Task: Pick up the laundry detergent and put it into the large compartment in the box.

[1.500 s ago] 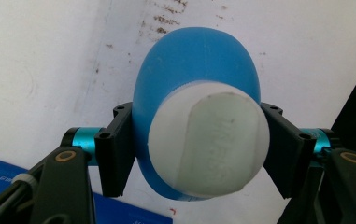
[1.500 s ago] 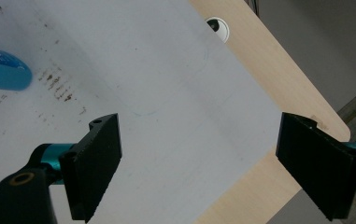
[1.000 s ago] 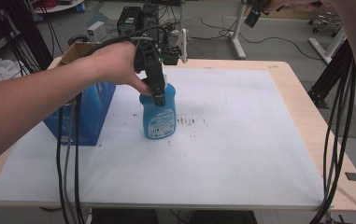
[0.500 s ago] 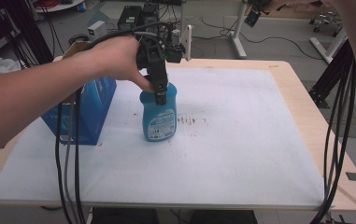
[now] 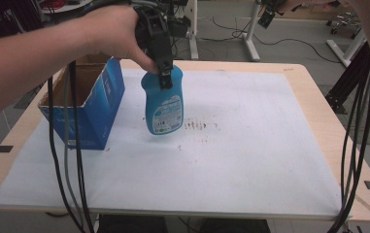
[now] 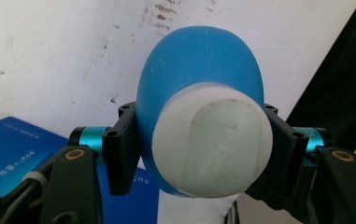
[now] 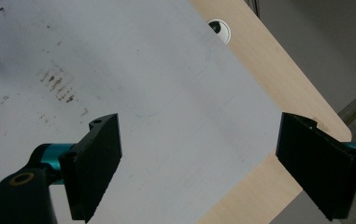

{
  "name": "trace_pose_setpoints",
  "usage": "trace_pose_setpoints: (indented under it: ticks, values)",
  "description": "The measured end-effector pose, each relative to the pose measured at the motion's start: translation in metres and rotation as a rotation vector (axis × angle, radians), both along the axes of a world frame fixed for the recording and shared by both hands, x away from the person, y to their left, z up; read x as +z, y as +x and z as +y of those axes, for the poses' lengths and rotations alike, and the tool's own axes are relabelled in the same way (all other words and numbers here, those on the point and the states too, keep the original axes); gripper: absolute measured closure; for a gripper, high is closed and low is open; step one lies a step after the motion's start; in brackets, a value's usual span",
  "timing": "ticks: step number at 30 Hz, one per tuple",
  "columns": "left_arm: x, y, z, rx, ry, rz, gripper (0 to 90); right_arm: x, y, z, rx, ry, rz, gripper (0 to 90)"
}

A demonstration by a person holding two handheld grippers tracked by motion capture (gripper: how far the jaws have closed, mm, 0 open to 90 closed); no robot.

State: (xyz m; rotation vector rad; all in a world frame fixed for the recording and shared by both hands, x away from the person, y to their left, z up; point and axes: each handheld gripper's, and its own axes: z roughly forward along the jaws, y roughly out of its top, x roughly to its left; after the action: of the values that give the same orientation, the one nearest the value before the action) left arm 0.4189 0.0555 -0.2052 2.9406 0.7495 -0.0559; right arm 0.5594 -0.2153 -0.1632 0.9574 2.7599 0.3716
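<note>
While the person's left hand (image 5: pixel 112 34) reaches in from the upper left of the high view, the left gripper (image 5: pixel 164 73) points downward and pinches the blue bottle (image 5: pixel 163 104) at its neck. That bottle hangs upright in the upper centre of the frame, clear of the white mat (image 5: pixel 250 160), with its label facing the camera. Just to its left stands an open blue cardboard box (image 5: pixel 95 114), not touching it. Brown stains (image 5: pixel 197 126) mark the mat just right of the bottle.

From the left gripper view, both black pads press against the sides of the bottle's white cap (image 6: pixel 213 140), the blue body (image 6: pixel 199 56) extending away toward the mat.

From the right gripper view, the right gripper (image 7: pixel 199 163) has its jaws spread wide with nothing between them, above the mat and the wooden table edge (image 7: pixel 269 79) at the upper right.
</note>
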Motion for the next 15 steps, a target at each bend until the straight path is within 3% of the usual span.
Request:
trace_pose_setpoints:
  ticks: [7,15]
  values:
    - [0.029,0.001,0.016,0.077,-0.008,-0.001,38.2,0.000,-0.001,0.002,-0.001,-0.003,0.003,13.7]
    - [0.063,0.003,0.042,0.207,-0.033,0.004,38.2,0.001,-0.001,0.001,-0.003,-0.001,0.002,13.7]
